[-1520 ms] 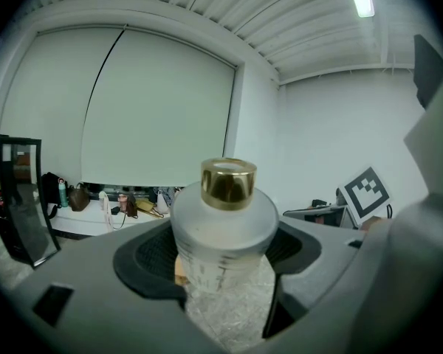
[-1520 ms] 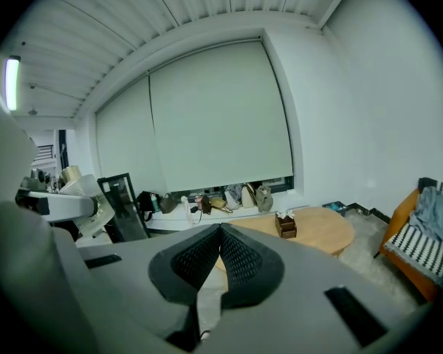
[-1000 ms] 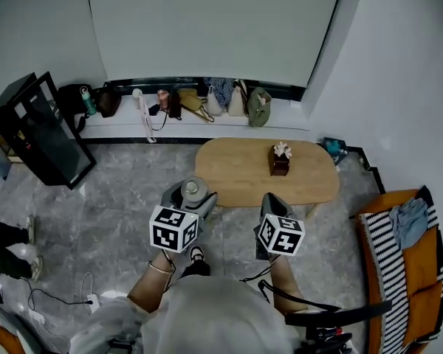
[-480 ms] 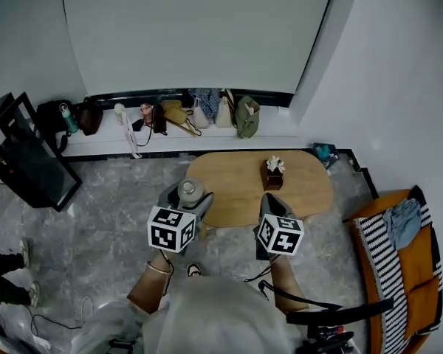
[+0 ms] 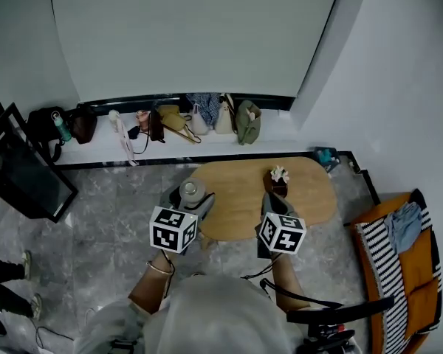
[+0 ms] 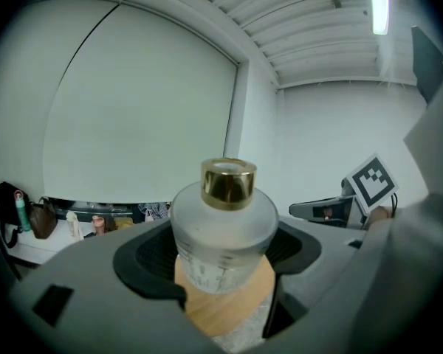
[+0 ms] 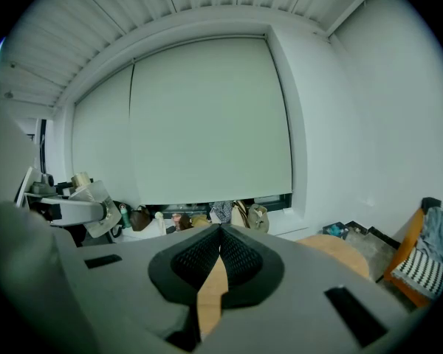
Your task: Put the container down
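1. A wooden table (image 5: 240,190) is set on a marble floor (image 5: 111,205).
2. Over the table's left edge, the container (image 6: 221,227) is clamped upright in the left gripper (image 5: 186,199).
3. At the table's near edge, the right gripper (image 7: 220,260) is closed on nothing.
4. Released there, the container could be toppled off the table's left edge.

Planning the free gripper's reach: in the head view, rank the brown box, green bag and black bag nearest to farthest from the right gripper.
1. The brown box, on the table just ahead of the right gripper.
2. The green bag, on the ledge beyond the table.
3. The black bag, at the ledge's far left end.
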Motion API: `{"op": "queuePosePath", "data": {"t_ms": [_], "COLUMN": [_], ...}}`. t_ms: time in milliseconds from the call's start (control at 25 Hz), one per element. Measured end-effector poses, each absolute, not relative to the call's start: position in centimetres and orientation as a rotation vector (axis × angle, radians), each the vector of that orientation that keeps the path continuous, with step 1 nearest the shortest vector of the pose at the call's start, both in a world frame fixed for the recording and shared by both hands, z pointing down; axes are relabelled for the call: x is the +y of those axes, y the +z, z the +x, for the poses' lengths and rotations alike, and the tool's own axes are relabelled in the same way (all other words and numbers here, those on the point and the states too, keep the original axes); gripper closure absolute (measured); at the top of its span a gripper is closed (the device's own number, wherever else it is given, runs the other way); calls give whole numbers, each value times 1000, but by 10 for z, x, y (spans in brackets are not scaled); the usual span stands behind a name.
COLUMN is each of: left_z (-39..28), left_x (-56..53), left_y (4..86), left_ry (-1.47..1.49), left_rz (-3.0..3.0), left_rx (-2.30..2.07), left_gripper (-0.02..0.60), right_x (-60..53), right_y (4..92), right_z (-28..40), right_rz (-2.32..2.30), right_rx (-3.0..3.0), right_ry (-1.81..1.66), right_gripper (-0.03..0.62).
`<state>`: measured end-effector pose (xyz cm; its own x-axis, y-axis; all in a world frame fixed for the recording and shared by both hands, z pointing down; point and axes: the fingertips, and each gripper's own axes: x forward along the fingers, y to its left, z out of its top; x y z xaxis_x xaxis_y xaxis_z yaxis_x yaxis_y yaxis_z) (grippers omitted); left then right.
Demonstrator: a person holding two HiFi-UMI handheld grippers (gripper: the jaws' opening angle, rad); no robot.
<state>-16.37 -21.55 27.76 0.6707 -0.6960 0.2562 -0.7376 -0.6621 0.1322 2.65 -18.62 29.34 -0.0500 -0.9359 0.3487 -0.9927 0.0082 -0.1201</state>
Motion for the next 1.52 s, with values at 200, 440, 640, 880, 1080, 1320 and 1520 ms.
{"op": "queuePosePath", "data": {"t_ms": [200,440,640,880,1080,1320,1520], "left_z": [-171,-171,-171,-151,-121,-85,-54], "left_x": [-243,-267,-280,-282,-286,-294,-303], "left_y": [289,304,315,332,353,389,413], "left_ry": [272,273,280,332,361,414,438], "left_rz": [2650,2615,2591,2568,2575,2540,2538], "left_rx": [-1132,-1124,-1117,-1100,-1058,-1004,-953], "left_gripper": [242,242,242,242,242,242,242], "right_x": [-209,-234,-255,-260,-260,-254,-245], "right_y": [307,316,323,346,367,406,433], "right_z": [23,26,20,38,68,113,149], "right_rz": [2027,2033,2012,1981,1993,2029,2060], "right_rx": [-2064,-2048,-2062,-2048,-2018,-1929,-1860], "right_ry": [539,547,547,615,666,756,803], "right_gripper": [571,571,571,571,571,571,571]}}
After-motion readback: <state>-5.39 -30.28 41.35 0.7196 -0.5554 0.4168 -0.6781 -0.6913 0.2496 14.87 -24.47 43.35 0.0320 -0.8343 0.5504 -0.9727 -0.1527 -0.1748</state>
